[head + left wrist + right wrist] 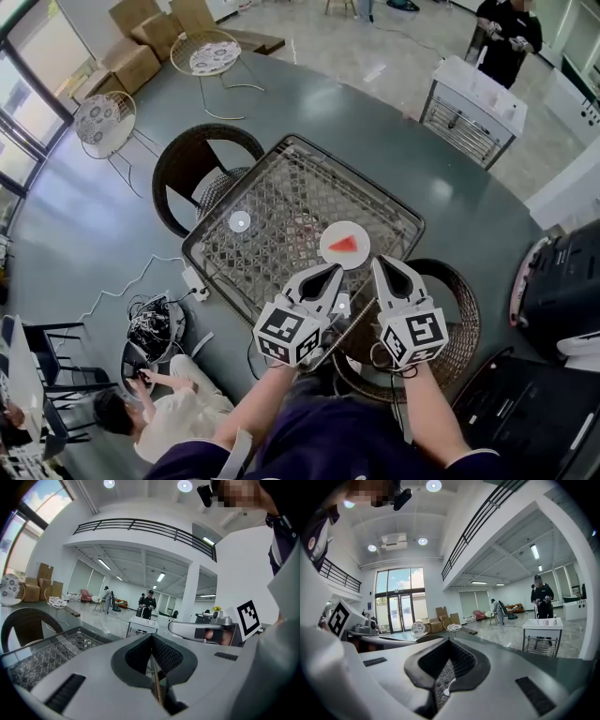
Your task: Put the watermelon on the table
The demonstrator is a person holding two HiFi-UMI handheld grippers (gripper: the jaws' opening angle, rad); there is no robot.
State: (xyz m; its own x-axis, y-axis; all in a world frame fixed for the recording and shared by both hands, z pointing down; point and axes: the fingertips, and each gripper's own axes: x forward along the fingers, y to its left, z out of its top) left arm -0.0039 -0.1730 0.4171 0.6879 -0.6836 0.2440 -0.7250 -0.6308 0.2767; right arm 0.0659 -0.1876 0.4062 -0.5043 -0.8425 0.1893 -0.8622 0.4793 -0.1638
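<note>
Watermelon (346,245) on plate (329,237), near side of table (272,202).
Left gripper (334,270) and right gripper (382,262): both closed, empty, just beside plate.

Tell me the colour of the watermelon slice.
The watermelon slice is red; the head view shows it best.

Open office hall: mezzanine railing (140,525), cardboard boxes (131,66), glass doors (401,606).
</note>
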